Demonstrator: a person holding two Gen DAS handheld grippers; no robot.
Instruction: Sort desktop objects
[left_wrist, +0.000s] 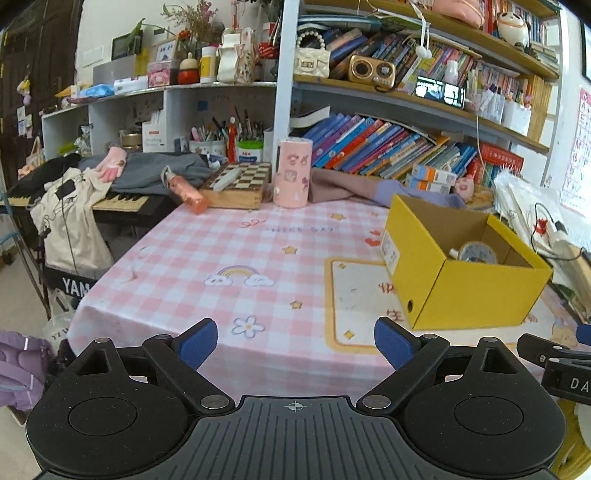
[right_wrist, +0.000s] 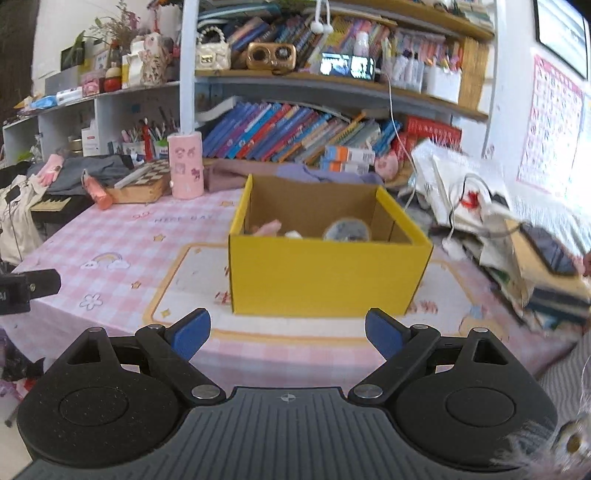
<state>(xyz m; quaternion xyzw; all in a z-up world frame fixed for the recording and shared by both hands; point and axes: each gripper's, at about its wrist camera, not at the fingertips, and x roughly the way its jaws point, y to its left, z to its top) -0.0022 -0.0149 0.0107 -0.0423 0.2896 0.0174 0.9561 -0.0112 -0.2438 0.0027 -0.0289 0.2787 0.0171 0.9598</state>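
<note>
A yellow cardboard box (right_wrist: 325, 273) stands open on the pink checked tablecloth (left_wrist: 207, 258); the same yellow box (left_wrist: 461, 291) lies right of centre in the left wrist view. Inside it I see a round clock-like object (left_wrist: 476, 253), and in the right wrist view a pink item (right_wrist: 267, 228) and a grey round thing (right_wrist: 347, 229). My left gripper (left_wrist: 295, 341) is open over the table's near edge, nothing between its blue pads. My right gripper (right_wrist: 288, 334) is open too, just in front of the box, holding nothing.
At the back stand a pink cylinder (left_wrist: 292, 172), a chessboard box (left_wrist: 240, 184), a fallen pink bottle (left_wrist: 186, 190) and folded cloth (left_wrist: 351, 184). Bookshelves (left_wrist: 388, 147) rise behind. Bags and papers (right_wrist: 498, 229) pile at the right. A keyboard (left_wrist: 118, 203) sits left.
</note>
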